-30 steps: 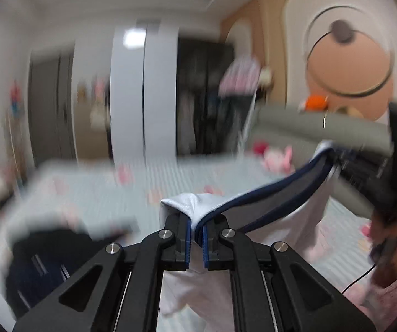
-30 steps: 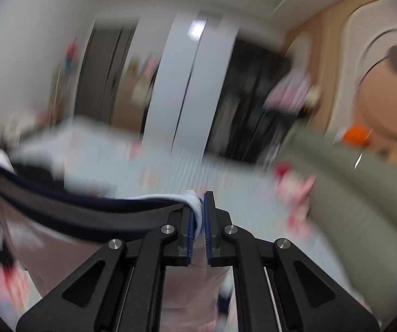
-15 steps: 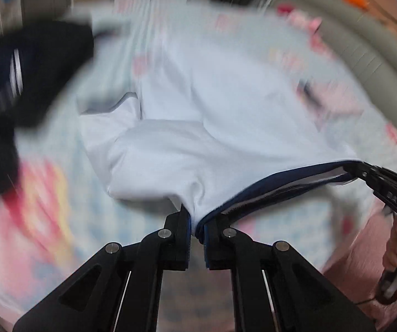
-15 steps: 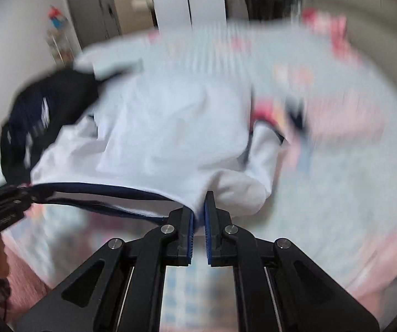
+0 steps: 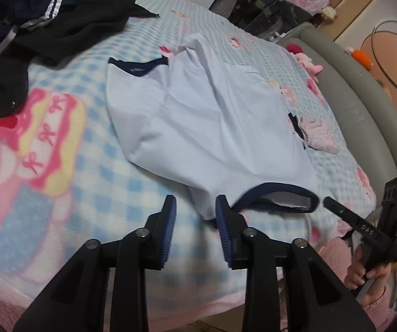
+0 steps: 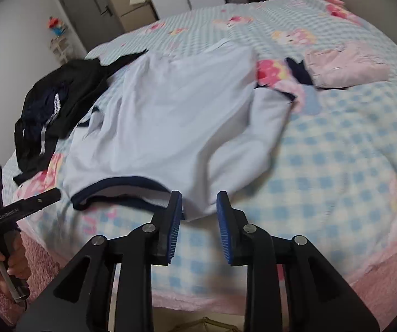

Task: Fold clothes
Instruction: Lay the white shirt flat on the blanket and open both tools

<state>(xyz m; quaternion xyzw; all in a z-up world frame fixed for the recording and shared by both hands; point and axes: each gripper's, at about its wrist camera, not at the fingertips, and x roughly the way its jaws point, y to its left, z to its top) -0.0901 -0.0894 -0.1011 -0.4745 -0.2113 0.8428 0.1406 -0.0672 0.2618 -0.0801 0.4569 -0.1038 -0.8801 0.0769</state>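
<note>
Your left gripper (image 5: 195,218) and right gripper (image 6: 199,215) are black, with blue ribbed pads (image 5: 170,232), silver screws (image 6: 149,228) beside those pads, and white lettering on one finger.

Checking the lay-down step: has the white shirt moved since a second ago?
Yes. The white shirt went from hanging in the air, pinched at the neckline, down onto the checked blanket; both grippers' fingers are now open.

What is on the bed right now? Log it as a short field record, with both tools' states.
surface: bed with checked blue blanket
main garment: white T-shirt with navy collar, spread out, collar nearest the tools
left tool: open, holding nothing, at the collar's left end
right tool: open, holding nothing, at the collar's right end
left of shirt: heap of dark clothes
right of shirt: folded pink garment
fold status: not yet begun
</note>
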